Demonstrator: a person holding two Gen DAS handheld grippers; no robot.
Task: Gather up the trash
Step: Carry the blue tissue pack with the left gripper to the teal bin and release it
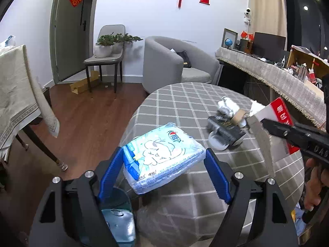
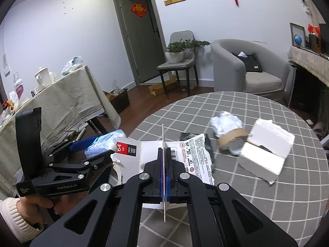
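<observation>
My left gripper (image 1: 163, 160) is shut on a blue and white tissue pack (image 1: 162, 160) and holds it over the near left edge of the round checked table (image 1: 185, 98). The pack also shows in the right wrist view (image 2: 104, 142). My right gripper (image 2: 163, 156) is shut on a torn white memory-card package (image 2: 131, 154), held edge-on above the table; in the left wrist view it shows as a red and white card (image 1: 281, 113). On the table lie crumpled white tissue (image 1: 228, 105), a brown tape roll (image 2: 230, 138), a black wrapper (image 1: 224, 127) and a white foam piece (image 2: 267, 144).
A translucent blue bin (image 1: 117, 216) sits below the left gripper beside the table. A cloth-covered table (image 2: 61, 103) stands to the left, a grey armchair (image 1: 170, 61) and a chair with plants (image 1: 109, 47) behind. A long draped counter (image 1: 277, 76) runs on the right.
</observation>
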